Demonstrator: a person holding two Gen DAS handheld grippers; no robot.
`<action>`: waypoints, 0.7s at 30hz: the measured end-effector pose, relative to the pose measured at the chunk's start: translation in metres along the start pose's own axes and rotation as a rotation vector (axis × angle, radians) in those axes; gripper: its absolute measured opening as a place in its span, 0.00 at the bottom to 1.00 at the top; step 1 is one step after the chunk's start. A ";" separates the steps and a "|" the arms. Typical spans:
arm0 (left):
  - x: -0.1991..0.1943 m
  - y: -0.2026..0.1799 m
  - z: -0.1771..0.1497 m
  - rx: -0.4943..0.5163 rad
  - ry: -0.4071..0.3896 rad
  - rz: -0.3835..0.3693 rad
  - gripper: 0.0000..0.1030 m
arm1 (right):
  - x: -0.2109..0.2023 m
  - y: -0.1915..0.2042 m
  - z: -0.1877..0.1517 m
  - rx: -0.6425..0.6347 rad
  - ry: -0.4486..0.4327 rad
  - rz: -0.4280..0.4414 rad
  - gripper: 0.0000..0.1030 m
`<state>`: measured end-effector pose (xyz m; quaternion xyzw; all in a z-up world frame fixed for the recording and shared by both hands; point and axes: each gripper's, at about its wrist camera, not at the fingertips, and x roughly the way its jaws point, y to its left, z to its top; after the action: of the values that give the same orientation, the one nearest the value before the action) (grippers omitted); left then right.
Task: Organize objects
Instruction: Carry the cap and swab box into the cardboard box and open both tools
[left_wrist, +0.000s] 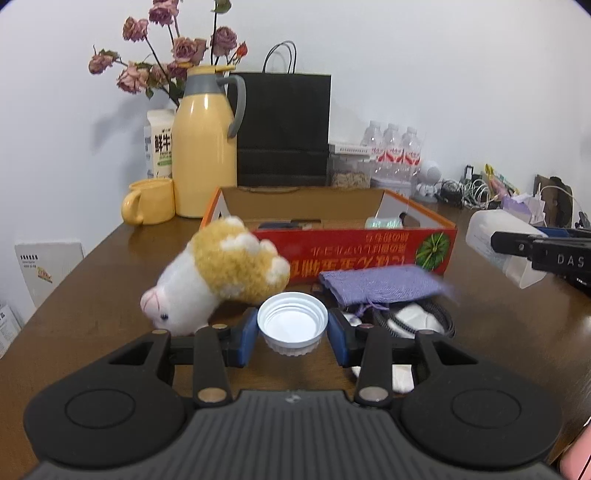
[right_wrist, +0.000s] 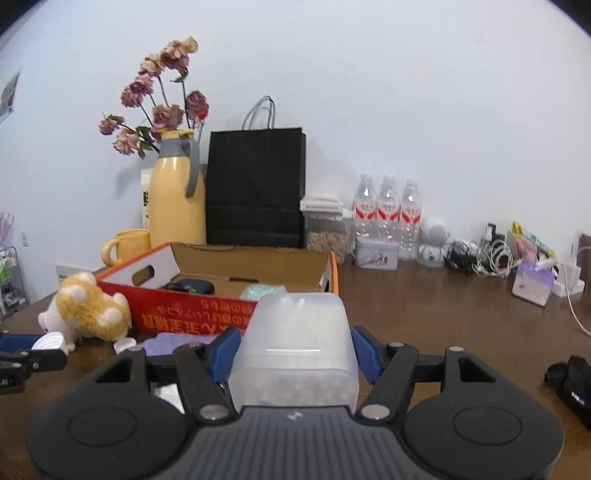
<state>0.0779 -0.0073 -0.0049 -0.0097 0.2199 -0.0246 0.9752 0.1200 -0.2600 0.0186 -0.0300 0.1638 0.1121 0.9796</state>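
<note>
Left tongs: the left gripper (left_wrist: 292, 334) is closed on a white screw lid (left_wrist: 292, 324), one blue pad at each side of its rim, open side of the lid facing up.
Right tongs: the right gripper (right_wrist: 293, 354) is clamped across a frosted plastic jar (right_wrist: 295, 347), blue pads on its two flanks (small pale pieces show through the wall near its base).
Jar from the left side: it hangs well off to the right of the left tongs, just above the wooden table (left_wrist: 110, 295), mouth not visible.
Step in hand: likely bringing lid and jar together, or carrying both to the box.
Box: the red cardboard box (left_wrist: 354, 251) lies straight ahead of both tongs, open on top, a few things already inside.
In the way: a plush toy (left_wrist: 221, 273) just ahead-left of the lid, a purple cloth (left_wrist: 380, 284) ahead-right.
Doing it well: keep the jar upright and the grip even, since smooth walls may slip.
Lid: turn it over before seating it, and line it up squarely.
</note>
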 end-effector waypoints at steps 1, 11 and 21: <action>0.000 -0.001 0.003 0.002 -0.007 -0.001 0.40 | 0.000 0.001 0.002 -0.003 -0.005 0.003 0.63; 0.020 -0.012 0.047 0.008 -0.106 -0.008 0.40 | 0.020 0.017 0.017 -0.031 -0.033 0.044 0.63; 0.074 -0.016 0.096 -0.049 -0.167 0.016 0.40 | 0.075 0.025 0.053 -0.028 -0.072 0.060 0.63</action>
<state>0.1849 -0.0265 0.0506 -0.0338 0.1387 -0.0106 0.9897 0.2000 -0.2145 0.0430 -0.0349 0.1276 0.1449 0.9806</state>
